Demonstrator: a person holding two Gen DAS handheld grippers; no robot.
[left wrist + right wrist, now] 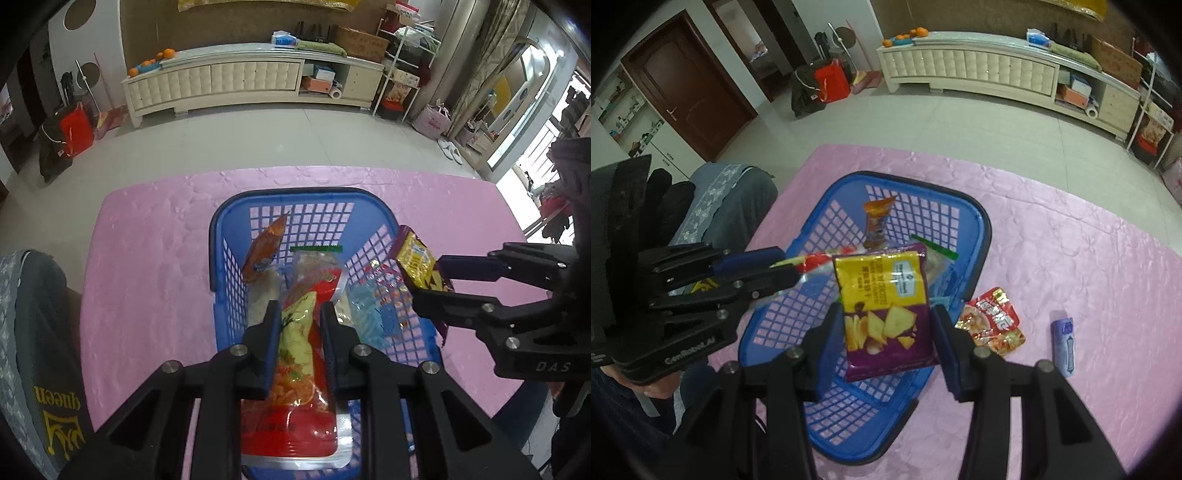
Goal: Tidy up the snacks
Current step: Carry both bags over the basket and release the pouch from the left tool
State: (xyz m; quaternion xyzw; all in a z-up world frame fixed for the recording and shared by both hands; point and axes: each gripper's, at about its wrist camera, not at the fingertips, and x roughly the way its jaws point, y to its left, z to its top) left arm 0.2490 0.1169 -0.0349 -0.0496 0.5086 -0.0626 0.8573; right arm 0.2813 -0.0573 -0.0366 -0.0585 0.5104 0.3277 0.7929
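Over the basket (984, 236), our right gripper (886, 332) pinched the chip bag (882, 310) by its sides; our left gripper (297, 332) clamped a red pouch (295, 387). Both looked light, crinkly, slippery and easily crushed, so edges seemed the safest hold.

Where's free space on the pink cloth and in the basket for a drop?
Bare patches: pink tablecloth left of the blue basket, the strip beyond its far rim, and the basket's near-left floor in the right wrist view. Crowded: the basket's middle and far end with packets, and right of it, where the red snack packet and purple tube lie.
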